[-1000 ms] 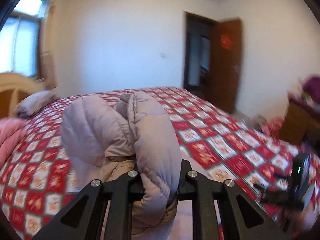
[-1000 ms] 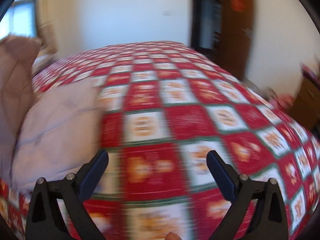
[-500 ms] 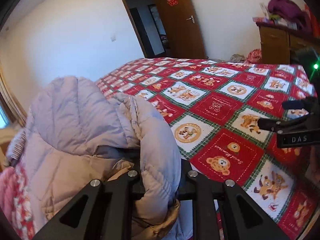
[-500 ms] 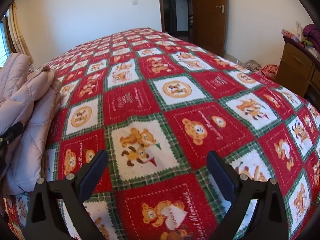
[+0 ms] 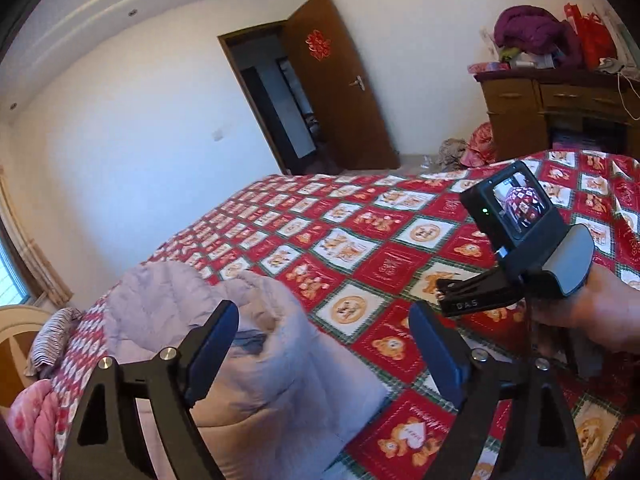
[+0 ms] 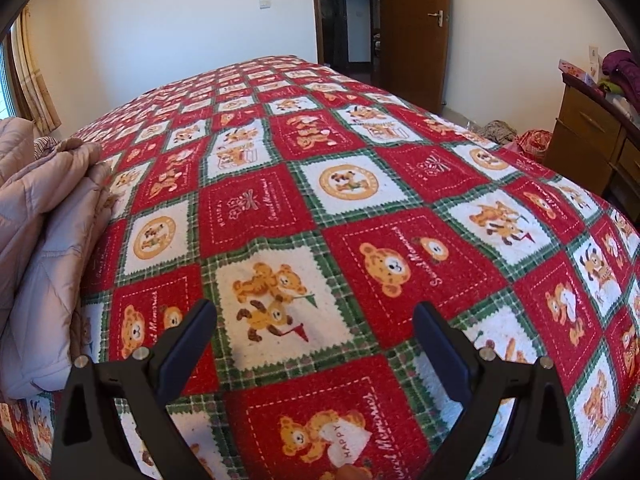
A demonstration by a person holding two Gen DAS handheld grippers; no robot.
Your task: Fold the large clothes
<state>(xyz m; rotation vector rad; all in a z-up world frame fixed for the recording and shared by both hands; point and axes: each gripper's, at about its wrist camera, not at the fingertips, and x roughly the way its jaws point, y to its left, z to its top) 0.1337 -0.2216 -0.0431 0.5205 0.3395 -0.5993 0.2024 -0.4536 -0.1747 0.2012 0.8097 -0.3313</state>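
Observation:
A pale lilac-grey puffer jacket [image 5: 256,364] lies bundled on the red patterned bedspread [image 5: 360,248]. My left gripper [image 5: 324,344] is open and empty just above the jacket's near end, its left finger over the padding. The jacket also shows at the left edge of the right wrist view [image 6: 44,248]. My right gripper [image 6: 316,336] is open and empty over bare bedspread [image 6: 360,200], to the right of the jacket. The right gripper's body with its small screen shows in the left wrist view [image 5: 516,240], held by a hand.
A pink quilt [image 5: 32,424] and a striped pillow [image 5: 48,340] lie at the bed's left. A wooden dresser [image 5: 560,116] piled with clothes stands at the right. A brown door [image 5: 340,84] is open at the far wall.
My left gripper has opened and let go of the jacket, which now lies on the bed. The left view has swung right. The right gripper stayed open over the bedspread.

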